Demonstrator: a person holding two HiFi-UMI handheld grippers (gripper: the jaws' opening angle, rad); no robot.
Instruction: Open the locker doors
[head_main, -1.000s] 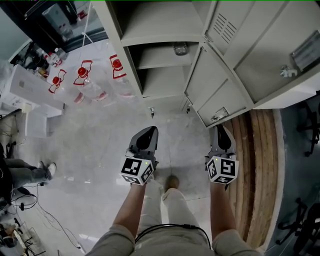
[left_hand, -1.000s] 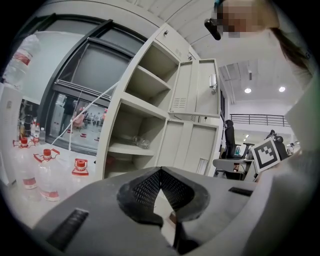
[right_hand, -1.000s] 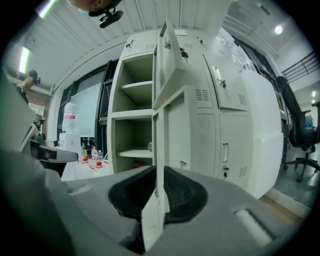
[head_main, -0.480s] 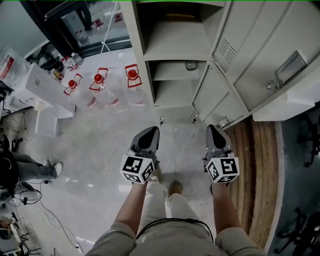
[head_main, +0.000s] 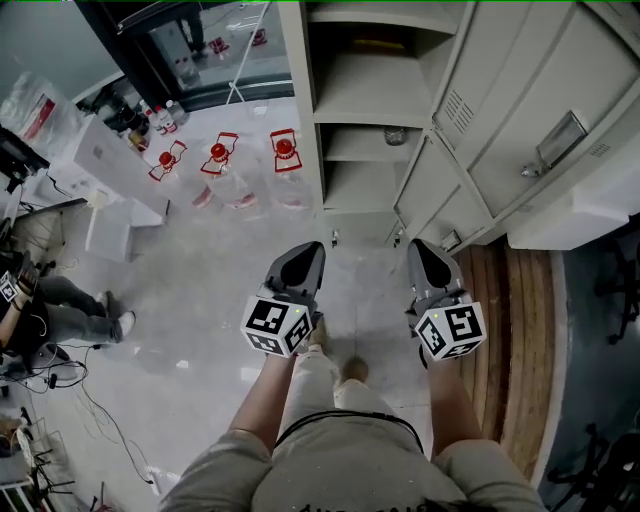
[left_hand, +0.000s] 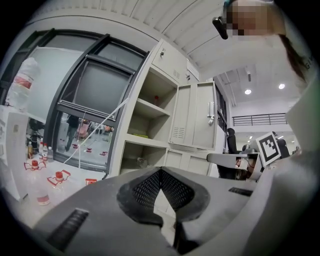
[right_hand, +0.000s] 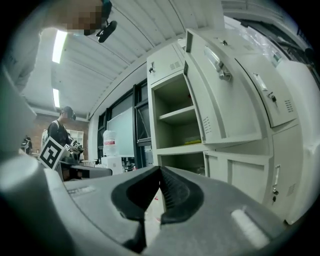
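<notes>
Already swung out to the right, the upper door (head_main: 505, 75) and the lower doors (head_main: 432, 188) of the grey locker (head_main: 306, 110) leave its left-hand column of compartments open to view. On an upper shelf lies a flat yellow item (head_main: 378, 45). On the shelf below stands a small glass jar (head_main: 396, 135), near the right-hand wall; what else the compartments contain cannot be made out. On the pale floor (head_main: 200, 290) to the left of the locker stand three clear water jugs (head_main: 218, 155) with red caps, in a row. A person faces the locker with a tool in each hand, both held level and pointed at it. The left tool (head_main: 300, 262) is closed, its ribbed pads meeting at the tips with nothing between them, in front of the open compartments and well short of them. The right tool (head_main: 428, 258) is likewise closed and empty. From the head camera it sits just beside the free edge of the lowest door, though no contact shows. A neighbouring door (right_hand: 272, 100) further right is closed.
</notes>
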